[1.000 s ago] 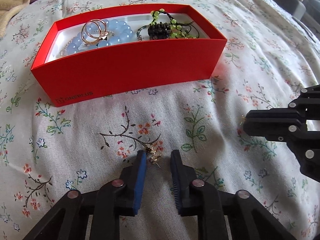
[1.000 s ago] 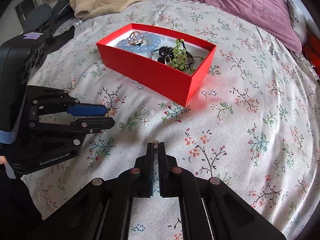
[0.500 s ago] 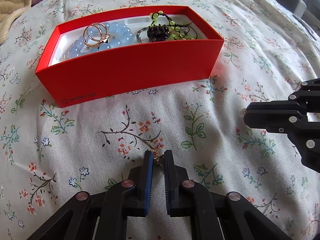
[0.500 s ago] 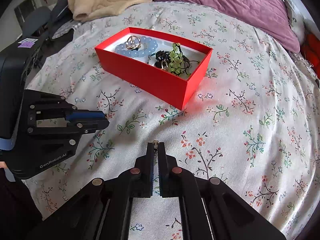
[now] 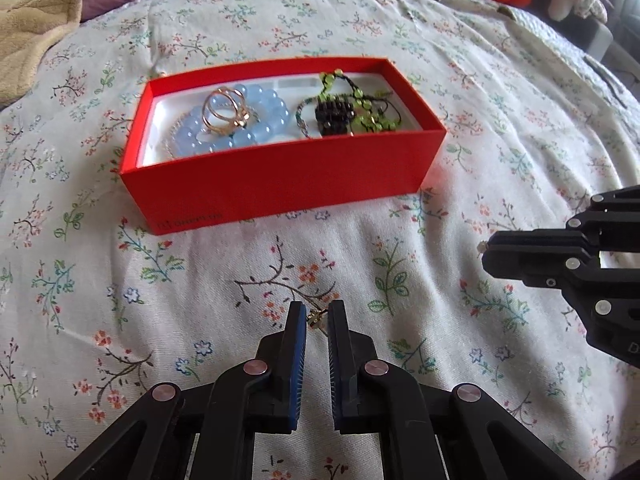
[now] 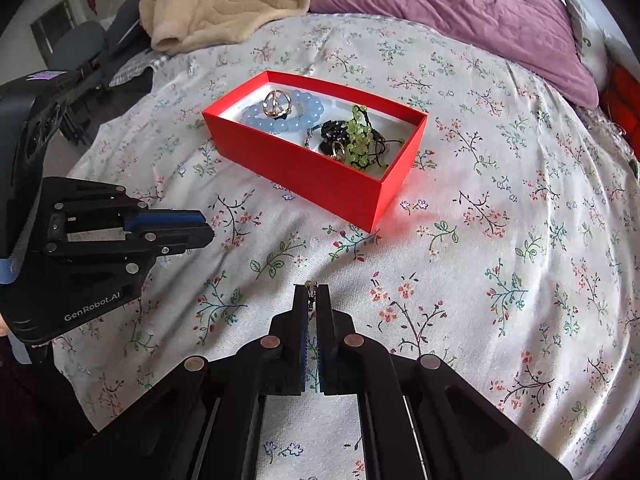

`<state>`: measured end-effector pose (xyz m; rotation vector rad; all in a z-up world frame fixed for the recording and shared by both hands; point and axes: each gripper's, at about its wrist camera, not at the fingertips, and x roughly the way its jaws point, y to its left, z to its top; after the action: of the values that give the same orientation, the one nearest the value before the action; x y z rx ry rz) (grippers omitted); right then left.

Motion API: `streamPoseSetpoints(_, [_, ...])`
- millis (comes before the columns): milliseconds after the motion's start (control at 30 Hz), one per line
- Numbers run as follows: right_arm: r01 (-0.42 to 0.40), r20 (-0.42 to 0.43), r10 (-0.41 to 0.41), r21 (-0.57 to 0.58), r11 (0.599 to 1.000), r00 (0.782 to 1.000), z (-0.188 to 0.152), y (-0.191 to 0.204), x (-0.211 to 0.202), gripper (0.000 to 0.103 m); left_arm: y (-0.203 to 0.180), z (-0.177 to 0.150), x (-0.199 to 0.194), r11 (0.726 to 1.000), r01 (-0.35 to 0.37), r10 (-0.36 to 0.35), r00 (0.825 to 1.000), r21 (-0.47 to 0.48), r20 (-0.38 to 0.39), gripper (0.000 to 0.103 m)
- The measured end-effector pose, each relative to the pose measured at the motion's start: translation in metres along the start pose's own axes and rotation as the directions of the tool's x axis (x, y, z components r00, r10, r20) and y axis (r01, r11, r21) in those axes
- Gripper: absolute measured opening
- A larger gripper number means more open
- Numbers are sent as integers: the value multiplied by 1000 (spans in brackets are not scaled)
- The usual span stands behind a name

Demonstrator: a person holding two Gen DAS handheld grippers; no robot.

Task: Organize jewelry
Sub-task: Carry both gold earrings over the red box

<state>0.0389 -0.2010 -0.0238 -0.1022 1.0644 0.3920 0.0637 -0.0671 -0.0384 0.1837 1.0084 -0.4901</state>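
Level hand-held grippers [image 5: 317, 316] clamping earrings [image 6: 311, 287]

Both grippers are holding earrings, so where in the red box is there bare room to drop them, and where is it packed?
Inside the red box, white floor shows along the left wall beside the blue bead bracelet and in a strip along the back wall. The right half is crowded with the green bead cord and a black piece. The gold rings sit on the bracelet.

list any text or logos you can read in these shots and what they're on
"GenRobot.AI": white lettering on the black body of the left gripper, in the right wrist view.
Pale logo and wordmark on the front wall of the red cardboard box: too blurred to read.
Purple sticker on the dark object at far left: unreadable.
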Motion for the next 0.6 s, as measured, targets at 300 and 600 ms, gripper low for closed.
streamPoseSetpoints(300, [-10, 52, 9, 27, 1000, 999, 16, 1, -15, 3, 13, 17, -23, 999, -12, 16, 997, -52, 73, 5])
streamPoseSetpoints(600, [-30, 110, 21, 78, 996, 994, 50, -3, -21, 3, 27, 53, -30, 990, 41, -20, 989, -138, 148, 5])
